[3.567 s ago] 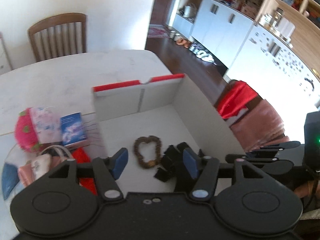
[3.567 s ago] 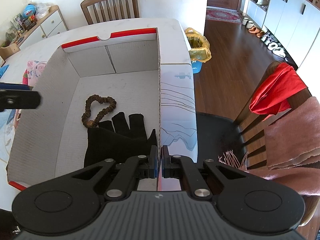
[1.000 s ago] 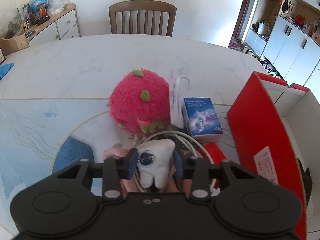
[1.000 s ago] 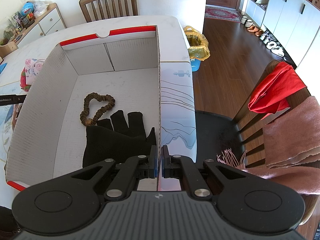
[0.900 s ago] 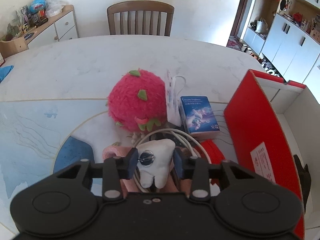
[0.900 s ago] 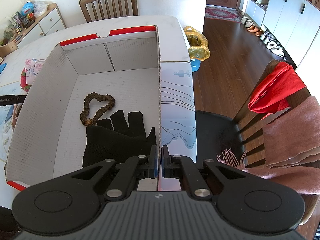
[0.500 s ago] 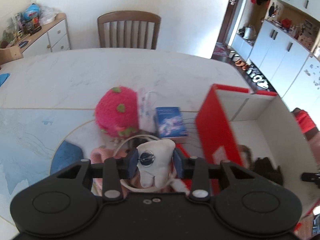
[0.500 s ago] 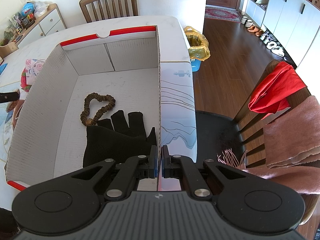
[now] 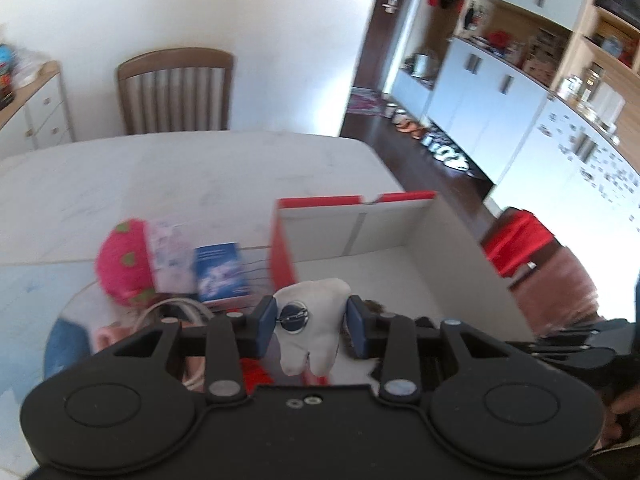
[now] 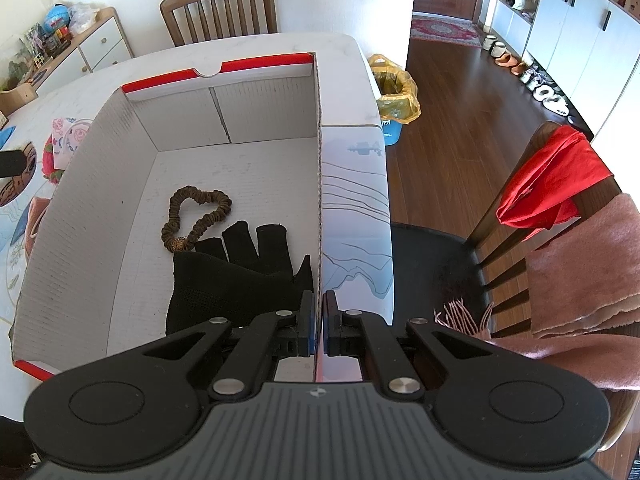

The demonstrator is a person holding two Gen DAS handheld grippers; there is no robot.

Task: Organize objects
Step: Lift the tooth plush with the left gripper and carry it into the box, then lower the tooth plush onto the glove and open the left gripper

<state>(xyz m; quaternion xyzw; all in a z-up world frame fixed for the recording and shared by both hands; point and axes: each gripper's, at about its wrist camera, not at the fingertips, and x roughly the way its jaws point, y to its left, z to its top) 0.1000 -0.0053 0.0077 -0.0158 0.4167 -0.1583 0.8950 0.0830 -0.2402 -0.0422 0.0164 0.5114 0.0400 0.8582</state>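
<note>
Lifted off the table, the white tooth-shaped plush [image 9: 310, 322] now rides pinched in the left gripper [image 9: 311, 324] toward the red-rimmed cardboard box [image 9: 460, 240] at two o'clock. Right gripper [image 10: 319, 326] stays clamped on the box wall; next, probably release over the floor.

left gripper [image 9: 311, 320]: my pads press both sides of a white tooth-shaped plush [image 9: 310, 326], tilted downward.
right gripper [image 10: 319, 322]: my jaws are pinched together on the box wall [image 10: 319, 184], angled steeply down.
</note>
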